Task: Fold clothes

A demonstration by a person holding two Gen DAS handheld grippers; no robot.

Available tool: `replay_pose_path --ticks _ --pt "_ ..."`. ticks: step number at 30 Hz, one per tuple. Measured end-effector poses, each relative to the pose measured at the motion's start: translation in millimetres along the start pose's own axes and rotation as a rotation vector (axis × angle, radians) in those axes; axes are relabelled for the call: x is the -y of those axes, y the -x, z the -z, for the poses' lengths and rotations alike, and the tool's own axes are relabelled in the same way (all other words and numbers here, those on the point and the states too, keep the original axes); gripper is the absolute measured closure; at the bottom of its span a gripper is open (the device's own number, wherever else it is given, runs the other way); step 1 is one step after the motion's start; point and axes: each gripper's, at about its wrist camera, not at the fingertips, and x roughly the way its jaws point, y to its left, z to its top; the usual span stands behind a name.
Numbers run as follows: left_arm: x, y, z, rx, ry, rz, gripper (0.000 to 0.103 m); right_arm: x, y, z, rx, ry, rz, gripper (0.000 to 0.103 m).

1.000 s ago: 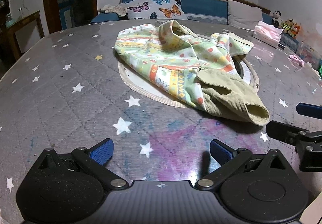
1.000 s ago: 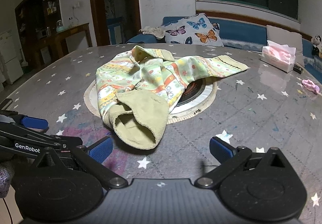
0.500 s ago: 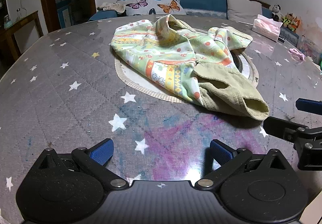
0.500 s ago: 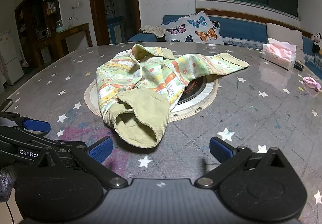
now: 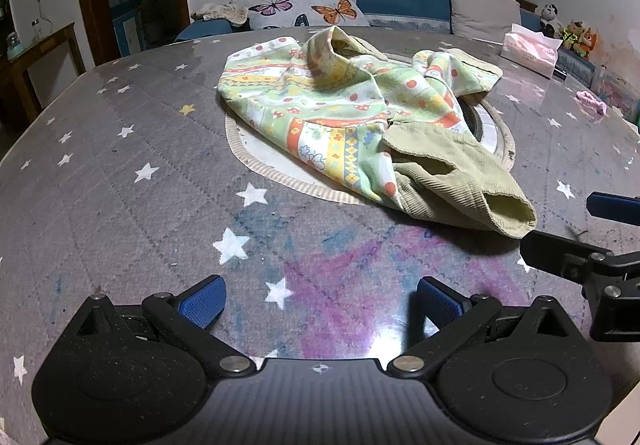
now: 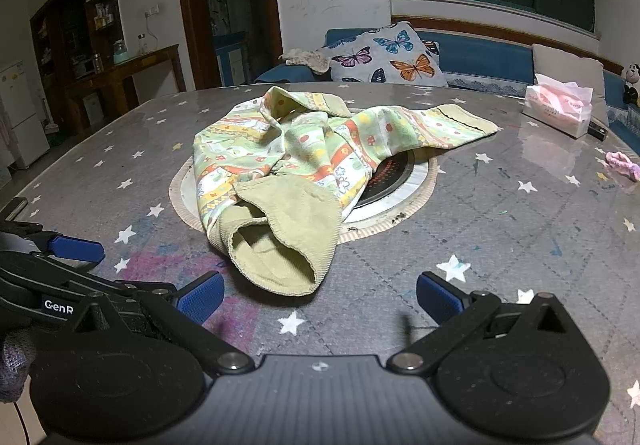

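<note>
Folding has not begun: the garment (image 5: 360, 121) lies crumpled mid-frame on your desk (image 5: 120, 173), and your left gripper (image 5: 320, 303) and right gripper (image 6: 320, 301) are spread, empty, short of it.

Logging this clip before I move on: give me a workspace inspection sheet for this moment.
Surface: grey star-print table with purple and blue stains and a round inset hob at its middle.
Job's things: one patterned garment, crumpled and unfolded, lying over the hob, ribbed green hem nearest.
Clutter: tissue box, pink scrunchie.
Grippers: left gripper and right gripper open, empty, short of the garment.
Cables: nothing seen.
Surroundings: butterfly cushion, blue sofa, dark window.
</note>
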Motion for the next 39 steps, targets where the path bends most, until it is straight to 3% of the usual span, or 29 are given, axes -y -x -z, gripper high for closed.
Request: replay_pose_path --ticks 39 --pt "-2.1 -9.2 -22.0 -0.016 -0.010 -0.008 0.000 0.3 -12.9 -21.4 -0.007 -0.003 -0.038 0.000"
